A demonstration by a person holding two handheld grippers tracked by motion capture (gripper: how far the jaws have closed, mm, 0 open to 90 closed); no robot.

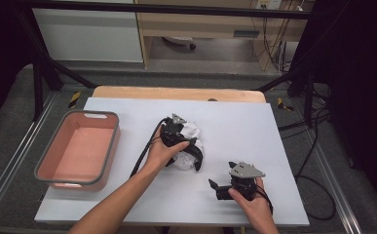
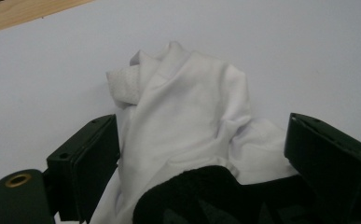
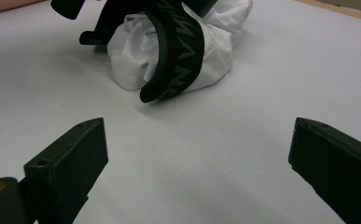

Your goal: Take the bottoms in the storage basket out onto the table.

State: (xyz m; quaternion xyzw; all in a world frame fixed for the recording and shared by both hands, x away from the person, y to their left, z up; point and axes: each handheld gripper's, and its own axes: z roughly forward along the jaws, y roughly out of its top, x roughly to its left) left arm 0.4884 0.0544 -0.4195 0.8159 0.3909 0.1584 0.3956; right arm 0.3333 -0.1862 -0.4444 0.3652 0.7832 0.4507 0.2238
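The left gripper [image 2: 201, 154] is spread around a crumpled white cloth garment [image 2: 187, 126] with a black patterned elastic band [image 3: 178, 51], at frame centre. The right gripper [image 3: 197, 158], spread, is held over smooth white board [image 1: 235, 122]. A pink rectangular tub [image 1: 109, 146] is seen left.

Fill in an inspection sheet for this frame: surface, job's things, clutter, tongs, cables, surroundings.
Surface: white sheet over a wooden table; no stains seen.
Job's things: crumpled white garment with a black patterned waistband, mid-table; pink bin with grey rim at the left edge, nothing seen inside.
Clutter: nothing seen.
Tongs: left tongs open, jaws either side of the garment; right tongs open over bare sheet, apart from the garment.
Cables: black cable trails from the left tongs across the sheet; more cables on the floor at right.
Surroundings: black frame bars, grey floor, wooden furniture behind.
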